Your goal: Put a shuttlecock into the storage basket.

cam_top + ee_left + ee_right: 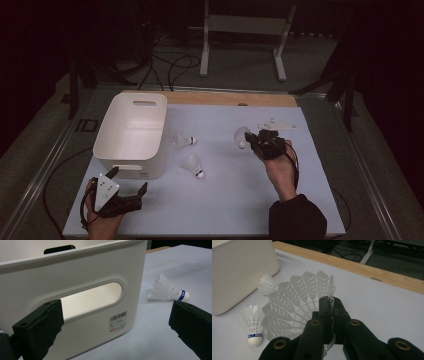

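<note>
Fingers of your right gripper (329,302) are pinched shut on the skirt edge of one shuttlecock (294,305), thin plastic vanes caught between the pads. Seen from above, that held shuttlecock (242,136) sits off the surface, well to the right of the white bin (131,134), and has not yet reached it. Your left gripper (127,185) hovers just in front of the bin's near wall, its fingers (40,327) spread wide with nothing between them; through that gap you look at the bin's handle slot (92,298).

Judging by the layout, you are gathering shuttlecocks into the bin, and the work looks to be at an early stage. The bin's interior, as far as the high view shows it, looks bare. Two more shuttlecocks still lie on the surface just right of the bin: one (181,141) beside its right wall, another (193,165) off its near right corner. A pale flat object (276,124) lies farther right of the bin, beyond your right hand; what it is cannot be told. So one is in hand and two wait.
</note>
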Available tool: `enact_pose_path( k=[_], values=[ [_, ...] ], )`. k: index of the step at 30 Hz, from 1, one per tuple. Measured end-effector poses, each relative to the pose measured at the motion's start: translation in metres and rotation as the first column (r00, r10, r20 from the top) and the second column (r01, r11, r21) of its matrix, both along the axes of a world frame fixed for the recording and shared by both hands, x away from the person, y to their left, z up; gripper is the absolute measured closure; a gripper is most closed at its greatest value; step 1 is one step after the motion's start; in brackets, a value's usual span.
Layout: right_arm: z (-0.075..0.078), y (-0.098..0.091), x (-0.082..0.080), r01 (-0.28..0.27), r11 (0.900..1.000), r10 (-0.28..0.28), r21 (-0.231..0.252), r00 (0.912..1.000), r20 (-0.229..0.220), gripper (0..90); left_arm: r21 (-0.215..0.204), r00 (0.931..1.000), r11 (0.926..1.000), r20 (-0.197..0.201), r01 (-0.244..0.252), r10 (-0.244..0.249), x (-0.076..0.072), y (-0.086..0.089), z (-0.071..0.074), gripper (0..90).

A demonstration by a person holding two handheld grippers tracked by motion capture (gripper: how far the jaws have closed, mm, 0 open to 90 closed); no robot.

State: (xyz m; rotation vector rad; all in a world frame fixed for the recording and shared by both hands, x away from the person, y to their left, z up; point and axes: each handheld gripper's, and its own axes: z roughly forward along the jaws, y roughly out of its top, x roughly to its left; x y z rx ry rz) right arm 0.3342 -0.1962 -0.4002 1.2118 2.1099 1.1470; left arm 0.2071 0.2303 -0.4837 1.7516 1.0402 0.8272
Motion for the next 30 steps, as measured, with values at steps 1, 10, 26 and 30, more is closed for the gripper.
enact_pose_path(
  k=[1, 10, 26, 30],
  values=[
    [0.001, 0.000, 0.001, -0.002, 1.0000, 0.002, -0.003, 1.0000, 0.003, 88.9, 0.000, 1.0000, 1.0000, 0.001, 0.001, -0.001, 0.000, 0.000, 0.000, 0.2],
    [0.007, 0.004, 0.006, -0.002, 0.9999, 0.002, 0.012, 1.0000, 0.007, 88.9, -0.001, 1.0000, 1.0000, 0.001, 0.000, 0.000, 0.000, 0.000, 0.000, 0.2],
    [0.010, 0.011, 0.016, 0.002, 0.9993, -0.002, 0.037, 1.0000, 0.001, 88.9, 0.006, 1.0000, 1.0000, -0.004, 0.002, -0.002, 0.001, -0.001, -0.001, 0.2],
    [0.011, 0.014, 0.018, 0.000, 0.9993, -0.001, 0.037, 1.0000, 0.003, 88.9, 0.008, 1.0000, 1.0000, -0.004, 0.003, -0.003, 0.001, -0.001, -0.001, 0.2]
  ],
)
